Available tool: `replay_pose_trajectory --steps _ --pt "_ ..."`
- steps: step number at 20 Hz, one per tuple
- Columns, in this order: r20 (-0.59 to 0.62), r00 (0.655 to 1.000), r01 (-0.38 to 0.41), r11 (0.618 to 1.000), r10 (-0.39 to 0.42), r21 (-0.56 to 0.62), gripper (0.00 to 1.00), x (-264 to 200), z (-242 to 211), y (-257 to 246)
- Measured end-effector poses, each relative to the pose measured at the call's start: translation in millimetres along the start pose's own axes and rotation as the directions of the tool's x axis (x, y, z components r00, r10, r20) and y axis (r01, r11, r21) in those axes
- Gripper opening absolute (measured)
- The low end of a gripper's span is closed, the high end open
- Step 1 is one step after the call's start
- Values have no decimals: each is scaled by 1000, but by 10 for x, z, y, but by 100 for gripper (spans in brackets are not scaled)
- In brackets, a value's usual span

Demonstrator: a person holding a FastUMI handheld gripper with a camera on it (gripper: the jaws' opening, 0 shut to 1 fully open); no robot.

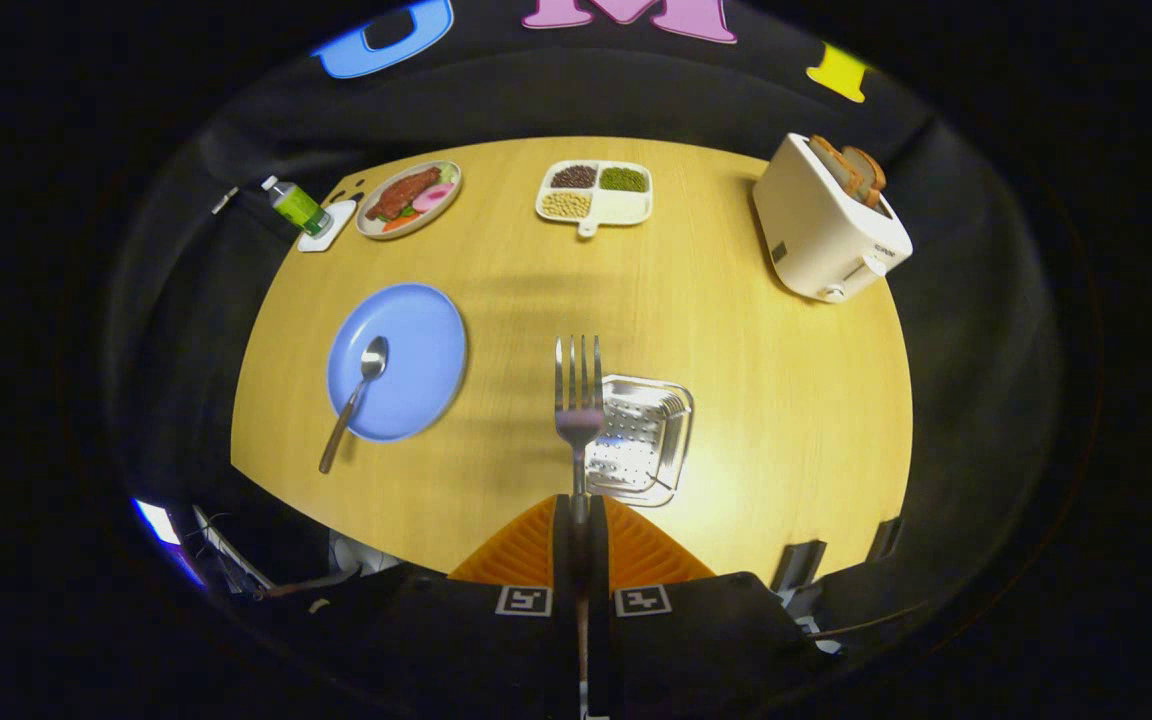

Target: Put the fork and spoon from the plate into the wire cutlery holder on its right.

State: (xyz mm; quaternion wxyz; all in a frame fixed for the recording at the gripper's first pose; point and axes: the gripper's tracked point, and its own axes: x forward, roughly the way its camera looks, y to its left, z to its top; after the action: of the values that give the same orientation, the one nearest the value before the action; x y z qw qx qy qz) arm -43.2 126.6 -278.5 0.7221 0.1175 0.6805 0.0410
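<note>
My gripper (pixel 579 515) is shut on the handle of a silver fork (pixel 578 395), whose tines point forward, away from the fingers. High above the wooden table, the fork hangs over the left edge of the silver wire cutlery holder (pixel 641 437), seen from above just ahead of the fingers. To the left lies the blue plate (pixel 411 345). A silver spoon (pixel 356 397) rests on it, bowl on the plate and handle sticking out over the plate's near rim.
A white toaster (pixel 829 222) with bread slices stands at the far right of the table (pixel 766 400). A divided white tray of beans (pixel 596 192), a plate of food (pixel 409 197) and a green bottle (pixel 298 206) line the far edge.
</note>
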Motion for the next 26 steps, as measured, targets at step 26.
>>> replay_pose_trajectory --steps 26 --pt "-450 886 58 989 -115 -137 16 620 18 -374"
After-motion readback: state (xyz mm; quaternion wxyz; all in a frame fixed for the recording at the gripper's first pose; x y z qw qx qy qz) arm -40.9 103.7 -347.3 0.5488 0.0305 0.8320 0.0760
